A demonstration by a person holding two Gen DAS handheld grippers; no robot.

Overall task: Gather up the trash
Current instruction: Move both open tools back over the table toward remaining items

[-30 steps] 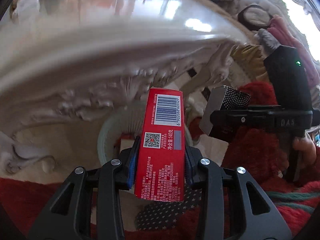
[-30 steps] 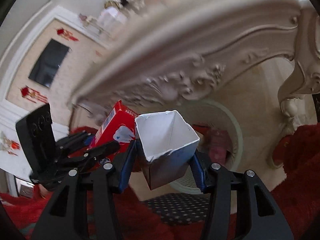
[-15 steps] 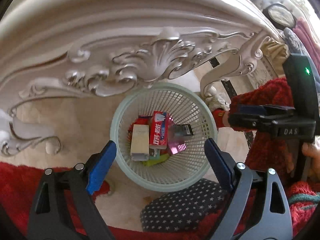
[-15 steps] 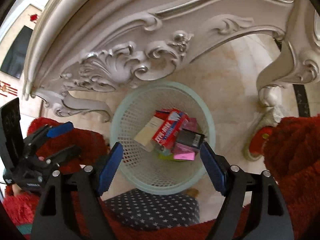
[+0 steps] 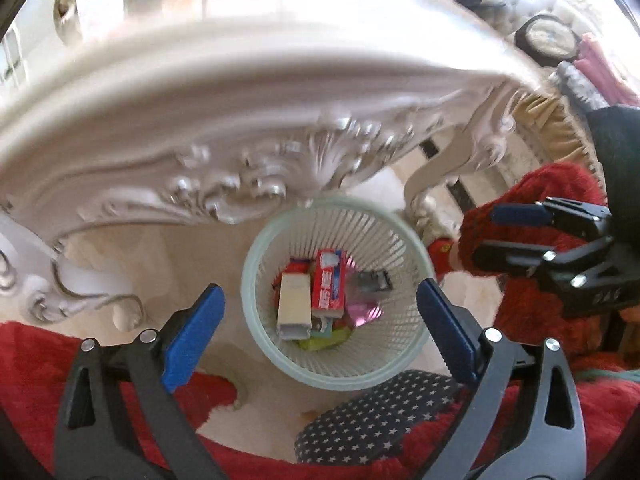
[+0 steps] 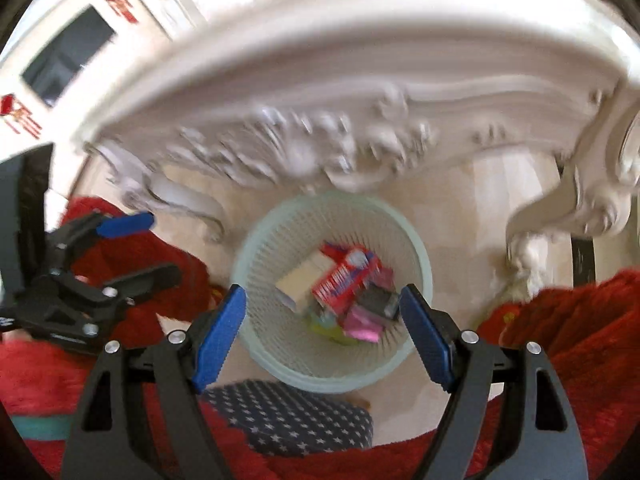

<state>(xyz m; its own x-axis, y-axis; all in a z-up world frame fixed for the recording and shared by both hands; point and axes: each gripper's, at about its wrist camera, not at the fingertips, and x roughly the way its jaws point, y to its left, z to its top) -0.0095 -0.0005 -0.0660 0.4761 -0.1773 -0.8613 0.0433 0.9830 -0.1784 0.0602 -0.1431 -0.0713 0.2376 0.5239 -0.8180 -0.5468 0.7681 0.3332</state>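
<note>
Both boxes have dropped: the red toothpaste box now lies in the basket; the left gripper is opening, the right gripper gapes, both empty.

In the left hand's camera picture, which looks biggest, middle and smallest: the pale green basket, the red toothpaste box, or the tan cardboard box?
1. Pale green mesh plastic basket, easily biggest.
2 and 3. Red toothpaste box and tan cardboard box inside the basket look alike in size; I can't rank them.
</note>
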